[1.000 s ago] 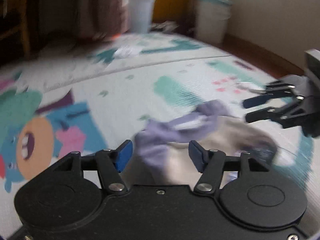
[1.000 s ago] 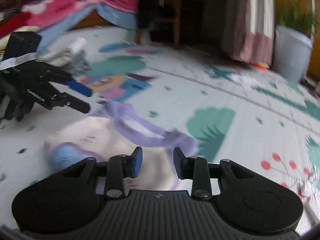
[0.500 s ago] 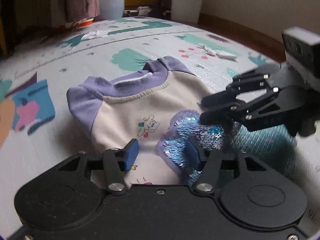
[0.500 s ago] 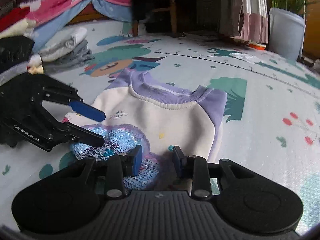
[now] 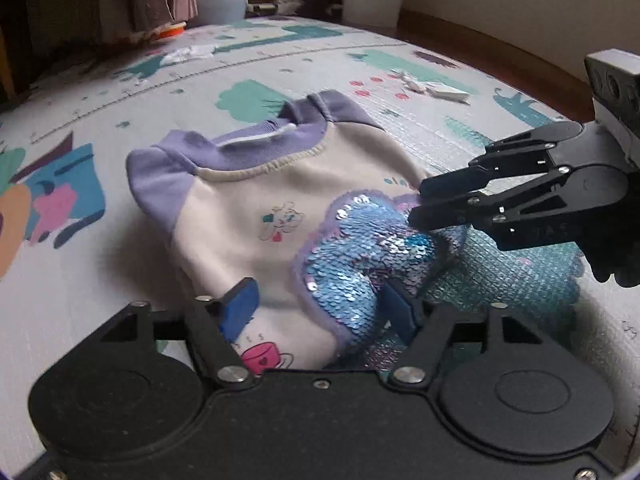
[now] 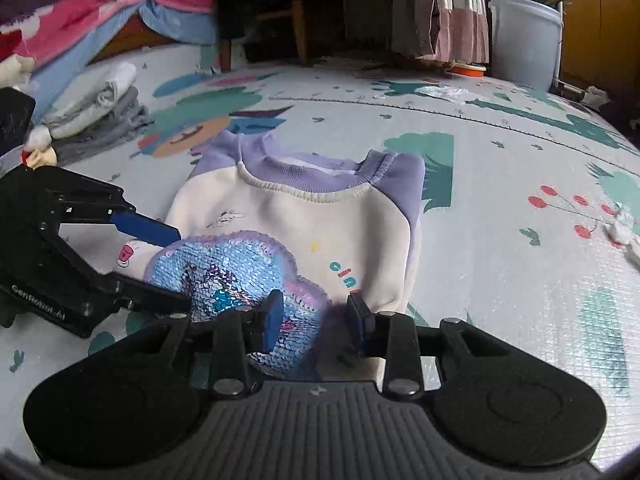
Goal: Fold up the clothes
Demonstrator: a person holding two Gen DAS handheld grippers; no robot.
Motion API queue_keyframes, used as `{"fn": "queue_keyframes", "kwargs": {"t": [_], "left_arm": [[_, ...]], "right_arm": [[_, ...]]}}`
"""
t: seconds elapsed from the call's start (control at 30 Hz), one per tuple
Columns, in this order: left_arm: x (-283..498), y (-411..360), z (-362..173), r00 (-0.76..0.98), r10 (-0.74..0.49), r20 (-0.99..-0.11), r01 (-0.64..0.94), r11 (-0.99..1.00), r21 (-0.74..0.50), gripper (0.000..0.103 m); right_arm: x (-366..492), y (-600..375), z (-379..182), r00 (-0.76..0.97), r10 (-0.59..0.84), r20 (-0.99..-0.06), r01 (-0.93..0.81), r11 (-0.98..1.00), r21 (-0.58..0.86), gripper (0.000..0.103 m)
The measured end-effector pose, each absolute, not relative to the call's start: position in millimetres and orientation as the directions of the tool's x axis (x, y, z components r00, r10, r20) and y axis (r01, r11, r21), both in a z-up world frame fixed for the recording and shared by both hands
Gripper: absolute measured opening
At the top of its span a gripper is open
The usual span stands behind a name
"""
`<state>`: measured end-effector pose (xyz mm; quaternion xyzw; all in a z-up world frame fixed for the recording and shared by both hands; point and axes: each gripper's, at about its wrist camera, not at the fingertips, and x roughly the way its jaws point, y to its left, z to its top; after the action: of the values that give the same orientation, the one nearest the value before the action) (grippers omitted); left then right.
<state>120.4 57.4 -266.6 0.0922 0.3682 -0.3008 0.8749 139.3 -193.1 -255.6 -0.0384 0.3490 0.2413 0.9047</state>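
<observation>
Both grippers straddle my soft, floppy sweatshirt [image 6: 288,216]: left gripper [image 5: 320,312] is opening, right gripper [image 6: 316,316] half-spread, so I'd pinch plain hem, not the slick sequin patch [image 6: 232,268].

A small sweatshirt [image 6: 296,216] with purple shoulders and a cream front is laid flat on a colourful play mat [image 6: 500,184]. A shiny blue sequin patch [image 6: 232,272] is sewn on its front. The right hand-held gripper [image 6: 316,316] is held low over the bottom of the sweatshirt, with its blue pads apart. The left hand-held gripper [image 6: 164,264] is seen at the left, its jaws opening by the patch. Folded clothes [image 6: 96,104] are stacked far left.
</observation>
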Motion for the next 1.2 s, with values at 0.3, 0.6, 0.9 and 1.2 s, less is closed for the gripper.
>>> {"fn": "queue_keyframes", "kwargs": {"t": [0.3,0.6,0.9,1.2], "left_arm": [[144,119,-254,0.604,-0.476,-0.639,0.288,0.878,-0.382,0.065],[158,128,-284,0.545,-0.509,-0.666,0.087,0.824,-0.559,0.045],[142,138,-284,0.452,-0.569,-0.687,0.003,0.771,-0.636,0.018],[147,134,-260,0.549,-0.517,-0.656,0.116,0.825,-0.553,0.057]], "right_arm": [[155,-226,-235,0.682,0.397,-0.614,-0.237,0.914,0.328,0.057],[184,-236,-272,0.620,0.429,-0.657,-0.105,0.875,0.473,0.053],[137,-235,-272,0.567,0.477,-0.671,-0.032,0.827,0.561,0.034],[120,-256,-272,0.658,0.426,-0.620,0.020,0.814,0.580,0.069]]}}
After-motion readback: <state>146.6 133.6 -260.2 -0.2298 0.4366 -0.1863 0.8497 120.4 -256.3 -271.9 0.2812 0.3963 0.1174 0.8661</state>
